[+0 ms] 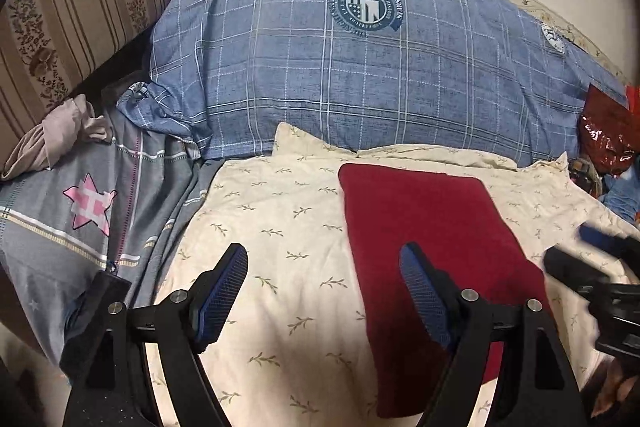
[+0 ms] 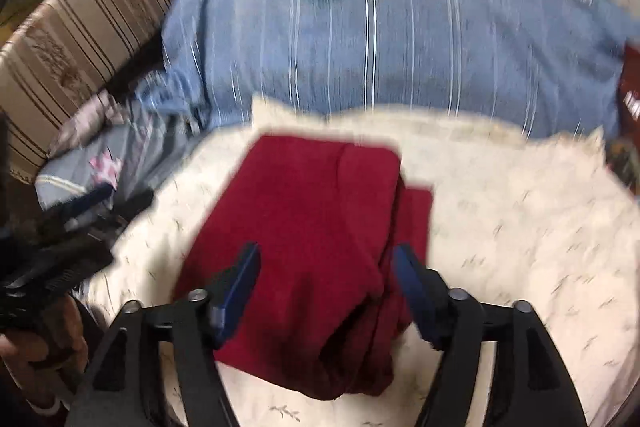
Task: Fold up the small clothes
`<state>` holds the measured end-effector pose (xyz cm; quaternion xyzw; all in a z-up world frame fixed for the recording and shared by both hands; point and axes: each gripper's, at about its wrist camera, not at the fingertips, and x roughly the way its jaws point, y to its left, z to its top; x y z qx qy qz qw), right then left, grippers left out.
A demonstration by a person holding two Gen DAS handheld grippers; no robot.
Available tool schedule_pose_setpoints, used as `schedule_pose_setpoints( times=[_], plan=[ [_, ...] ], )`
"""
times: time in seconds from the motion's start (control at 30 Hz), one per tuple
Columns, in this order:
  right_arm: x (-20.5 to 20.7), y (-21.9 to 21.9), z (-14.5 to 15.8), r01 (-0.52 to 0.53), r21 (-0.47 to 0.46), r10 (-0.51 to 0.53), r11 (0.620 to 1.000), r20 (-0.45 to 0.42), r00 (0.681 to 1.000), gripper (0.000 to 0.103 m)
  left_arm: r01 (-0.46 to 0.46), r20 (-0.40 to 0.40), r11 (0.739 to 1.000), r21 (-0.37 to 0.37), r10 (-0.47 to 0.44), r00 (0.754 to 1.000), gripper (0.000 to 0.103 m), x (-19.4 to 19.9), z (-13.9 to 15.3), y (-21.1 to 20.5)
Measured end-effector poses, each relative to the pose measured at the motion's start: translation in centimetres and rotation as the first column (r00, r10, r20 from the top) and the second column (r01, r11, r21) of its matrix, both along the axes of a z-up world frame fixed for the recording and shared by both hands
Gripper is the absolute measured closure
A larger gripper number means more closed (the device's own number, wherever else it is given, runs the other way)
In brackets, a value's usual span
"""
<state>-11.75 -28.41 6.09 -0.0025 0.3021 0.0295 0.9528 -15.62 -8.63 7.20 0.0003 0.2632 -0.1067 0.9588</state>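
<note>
A dark red garment lies folded into a long rectangle on the cream leaf-print sheet. My left gripper is open and empty, hovering over the garment's left edge. In the blurred right wrist view the red garment has a folded layer on top. My right gripper is open above it, holding nothing. The right gripper also shows at the right edge of the left wrist view, and the left gripper shows at the left of the right wrist view.
A large blue plaid duvet is heaped behind the sheet. A grey cloth with a pink star lies at the left. A striped cushion stands at the far left. A shiny red bag lies at the right.
</note>
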Motion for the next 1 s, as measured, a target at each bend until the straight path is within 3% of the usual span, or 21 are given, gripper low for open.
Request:
schedule_pose_setpoints(
  times=[0.03, 0.07, 0.13, 0.23, 0.3, 0.37, 0.47, 0.7, 1.0],
  plan=[
    [-0.9, 0.3, 0.7, 0.007, -0.007, -0.007, 1.0, 0.06, 0.998, 0.006, 0.01, 0.003, 1.0, -0.012, -0.01, 1.0, 0.024, -0.2, 0.0, 0.1],
    [-1.3, 0.4, 1.0, 0.009, -0.011, -0.008, 1.0, 0.104, 0.995, 0.0, 0.022, 0.007, 0.999, -0.032, -0.022, 1.0, 0.024, -0.3, 0.0, 0.2],
    [-1.6, 0.7, 1.3, 0.007, -0.027, -0.003, 1.0, 0.138, 0.99, 0.0, 0.023, 0.02, 0.999, -0.044, -0.022, 1.0, 0.023, -0.5, -0.5, 0.3],
    [-0.5, 0.7, 0.6, 0.02, -0.044, -0.017, 0.999, 0.082, 0.996, 0.0, 0.016, -0.002, 0.999, 0.045, -0.016, 1.0, 0.023, 0.3, -1.7, -0.5],
    [-0.1, 0.7, 0.1, 0.017, -0.032, -0.014, 0.999, 0.08, 0.997, 0.0, 0.019, 0.019, 0.997, 0.078, -0.021, 1.0, 0.023, 0.7, -2.2, -0.7],
    [0.3, 0.4, -0.5, 0.028, -0.018, -0.026, 0.999, 0.069, 0.997, 0.0, -0.004, -0.01, 0.994, 0.111, 0.005, 1.0, 0.023, 1.6, -2.6, -0.9],
    [1.0, -0.2, -1.5, 0.054, -0.003, -0.054, 0.999, 0.032, 0.998, 0.0, -0.005, -0.003, 0.993, 0.119, 0.005, 1.0, 0.023, 2.2, -2.8, -1.4],
    [1.1, -2.1, -3.2, 0.1, 0.058, -0.103, 0.993, 0.041, 0.994, 0.0, 0.021, -0.034, 0.995, 0.093, -0.018, 0.999, 0.023, 3.4, -3.2, -2.2],
    [1.1, -2.0, -3.1, 0.085, 0.026, -0.086, 0.996, 0.055, 0.995, 0.0, 0.002, -0.041, 0.998, 0.056, 0.0, 0.999, 0.023, 3.8, -3.5, -2.1]
  ],
)
